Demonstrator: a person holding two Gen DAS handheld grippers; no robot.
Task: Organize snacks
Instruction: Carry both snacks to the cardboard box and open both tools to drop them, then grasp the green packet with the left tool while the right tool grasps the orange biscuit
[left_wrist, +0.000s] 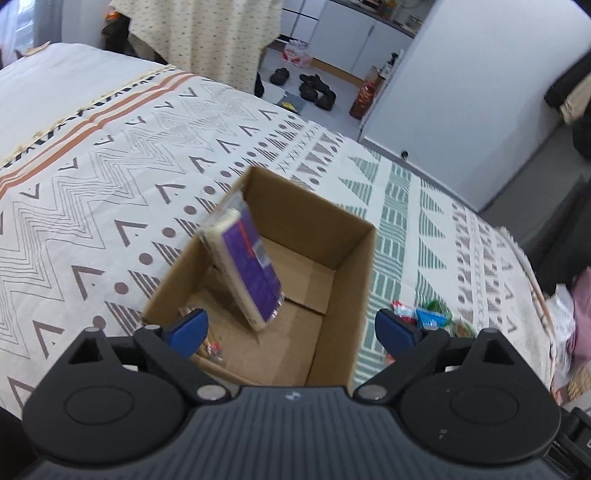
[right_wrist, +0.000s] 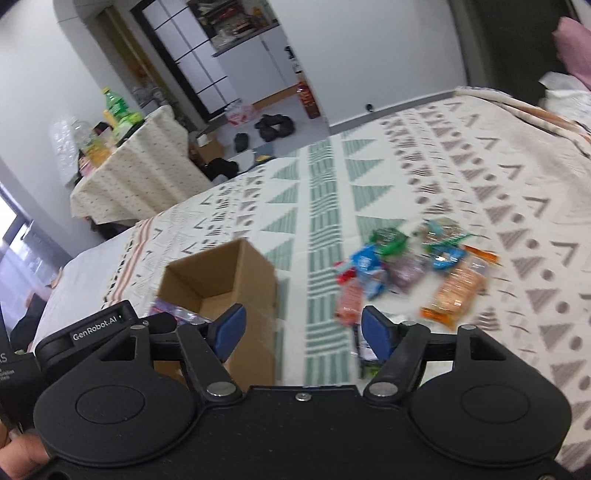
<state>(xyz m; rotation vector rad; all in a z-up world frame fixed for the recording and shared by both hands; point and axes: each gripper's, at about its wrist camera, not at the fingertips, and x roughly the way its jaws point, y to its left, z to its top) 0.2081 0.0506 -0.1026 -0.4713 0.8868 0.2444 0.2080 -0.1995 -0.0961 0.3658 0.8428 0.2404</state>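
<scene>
An open cardboard box (left_wrist: 332, 236) stands on the patterned quilt. Inside it a purple-and-cream snack packet (left_wrist: 251, 266) leans tilted against the left wall, and a small wrapper (left_wrist: 211, 347) lies at the near corner. My left gripper (left_wrist: 291, 326) hangs over the box, open wide, touching nothing. In the right wrist view the box (right_wrist: 240, 273) is at the left and a pile of several loose snack packets (right_wrist: 406, 266) lies on the quilt to its right, an orange cracker pack (right_wrist: 456, 291) among them. My right gripper (right_wrist: 303, 328) is open and bare above the quilt between box and pile.
The quilt (left_wrist: 110, 177) covers a bed. Beyond it are a cloth-draped table (right_wrist: 140, 177) with bottles, shoes (left_wrist: 314, 88) on the floor and a white cabinet (left_wrist: 461, 110). Pink cloth and wrappers (left_wrist: 576, 314) lie at the bed's right edge.
</scene>
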